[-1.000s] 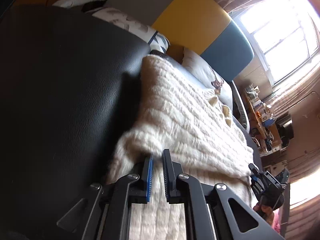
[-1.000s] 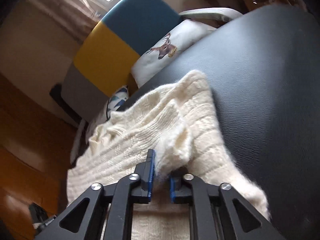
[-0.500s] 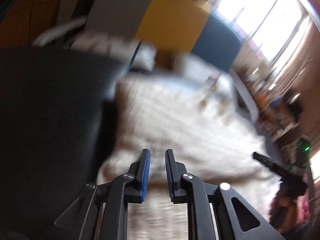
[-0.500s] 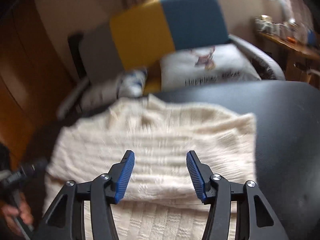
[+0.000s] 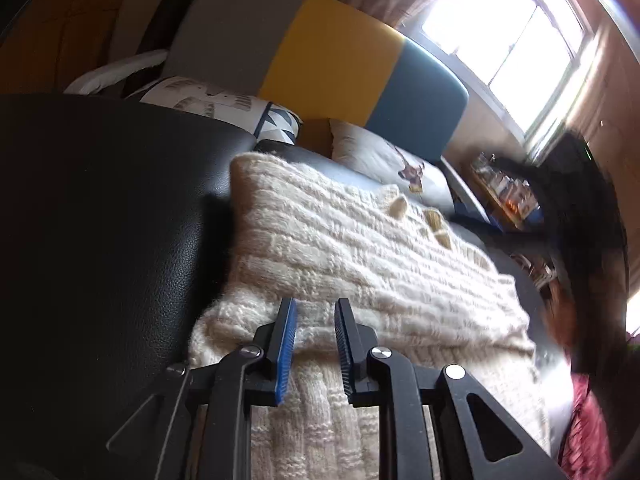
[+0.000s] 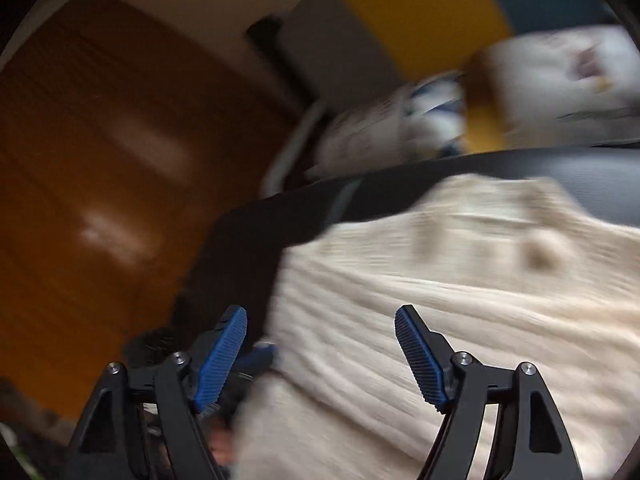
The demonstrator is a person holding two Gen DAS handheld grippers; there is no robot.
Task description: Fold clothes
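Observation:
A cream knitted sweater (image 5: 360,256) lies on a black leather surface (image 5: 100,220), its far part folded over toward me with a fold edge running across. My left gripper (image 5: 314,320) hovers just above the near fold edge, jaws narrowly apart and holding nothing. In the blurred right wrist view the sweater (image 6: 460,320) fills the lower right. My right gripper (image 6: 320,344) is wide open and empty above the sweater's left edge.
A grey, yellow and blue chair back (image 5: 332,52) and printed cushions (image 5: 384,160) stand behind the surface. A bright window (image 5: 500,28) and a cluttered shelf (image 5: 508,192) are at the right. A brown wooden door (image 6: 100,180) is to the left in the right wrist view.
Both grippers let go of the sweater's folded-over part, which now lies flat. The right gripper opened wide and swung left; the left gripper drew back a little.

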